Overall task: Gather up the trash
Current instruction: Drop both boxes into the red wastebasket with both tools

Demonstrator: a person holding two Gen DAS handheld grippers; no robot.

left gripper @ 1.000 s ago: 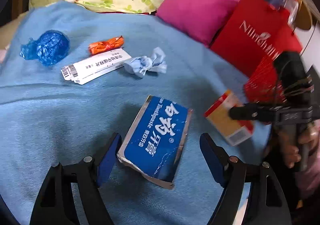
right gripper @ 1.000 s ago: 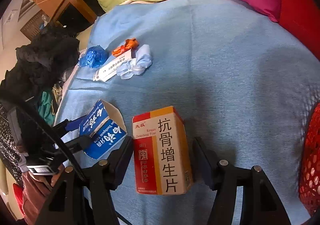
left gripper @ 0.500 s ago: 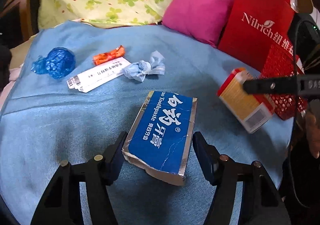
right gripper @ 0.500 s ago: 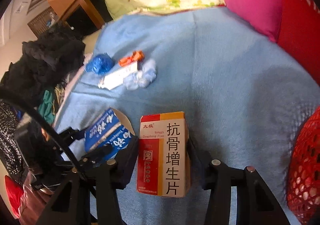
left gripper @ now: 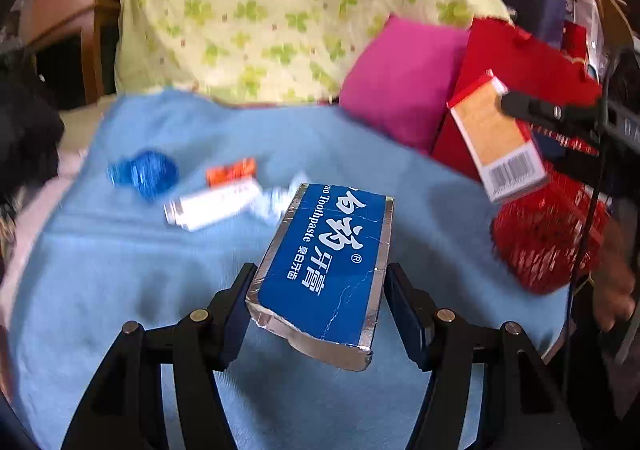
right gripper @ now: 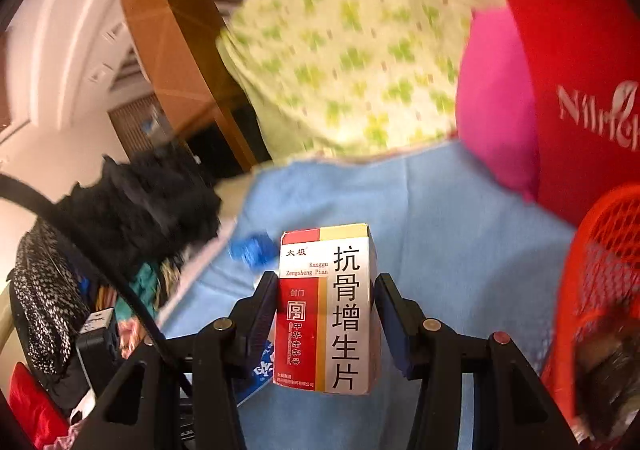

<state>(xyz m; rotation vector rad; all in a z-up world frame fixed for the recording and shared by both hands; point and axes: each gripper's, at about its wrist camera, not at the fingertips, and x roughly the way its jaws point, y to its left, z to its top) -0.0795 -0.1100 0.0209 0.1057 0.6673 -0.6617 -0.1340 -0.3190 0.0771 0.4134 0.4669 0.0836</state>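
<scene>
The left tongs [left gripper: 320,302] pinch a blue toothpaste box [left gripper: 324,266] across its width, both pads pressed to its silver edges, and the box hangs clear above the blue blanket [left gripper: 120,270]. The right tongs [right gripper: 326,310] clamp a red-and-white medicine box [right gripper: 328,310] upright between their pads, also off the blanket.

From the left view you can see the rest of the litter on the blanket beyond the box: a crumpled blue wrapper [left gripper: 146,173], an orange wrapper [left gripper: 232,171] and a white carton [left gripper: 212,205] lying just beside each other. That view also shows the medicine box's barcode side, held over by the red mesh basket [left gripper: 544,238] and red paper bag [left gripper: 520,61].

The right view hides most of that litter behind its box, but shows a heap of dark clothing [right gripper: 144,201] at the bed's left edge and the basket close on its right.
</scene>
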